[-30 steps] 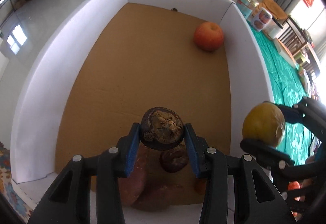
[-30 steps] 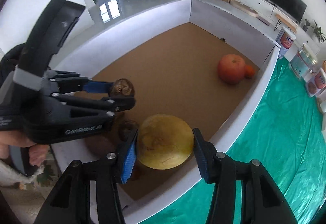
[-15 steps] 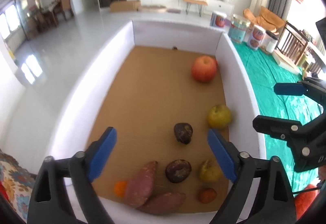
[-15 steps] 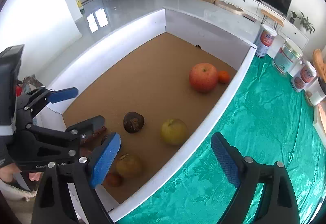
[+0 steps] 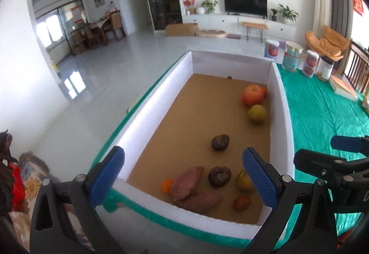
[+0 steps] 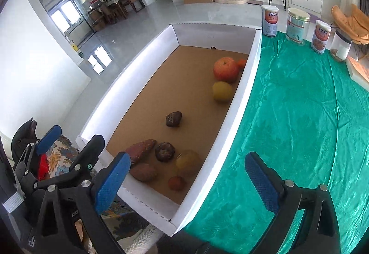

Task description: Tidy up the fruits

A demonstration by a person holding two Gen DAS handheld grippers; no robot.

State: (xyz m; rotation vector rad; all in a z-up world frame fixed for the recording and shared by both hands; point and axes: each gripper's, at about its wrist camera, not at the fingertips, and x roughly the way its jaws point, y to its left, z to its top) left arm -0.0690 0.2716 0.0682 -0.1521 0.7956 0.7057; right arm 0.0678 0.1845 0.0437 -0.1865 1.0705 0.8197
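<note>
A white-walled box (image 5: pixel 280 101) (image 6: pixel 250 74) with a brown floor holds the fruit. A red apple (image 5: pixel 252 95) (image 6: pixel 225 68), a small orange (image 5: pixel 264 91) and a yellow pear (image 5: pixel 257 113) (image 6: pixel 221 91) lie at the far right. A dark round fruit (image 5: pixel 220 142) (image 6: pixel 174 118) lies mid-box. Near the front lie two sweet potatoes (image 5: pixel 187 182) (image 6: pixel 140 150), another dark fruit (image 5: pixel 219 175) (image 6: pixel 164 151), a yellow-green fruit (image 5: pixel 244 181) (image 6: pixel 188 161) and small orange-red fruits (image 5: pixel 241 202). My left gripper (image 5: pixel 184 175) is open and empty above the box's near end. My right gripper (image 6: pixel 184 182) is open and empty at the near right corner.
The box rests on a green cloth (image 6: pixel 299 115) covering the table to the right. Several cans and jars (image 6: pixel 297 24) stand at the cloth's far edge. A patterned fabric (image 5: pixel 27 175) lies at the near left. The right gripper shows at the right of the left wrist view (image 5: pixel 334 161).
Both grippers have let go of their fruit and opened. The dark fruit and the yellow pear now lie in the box. Both grippers have pulled back and up.
</note>
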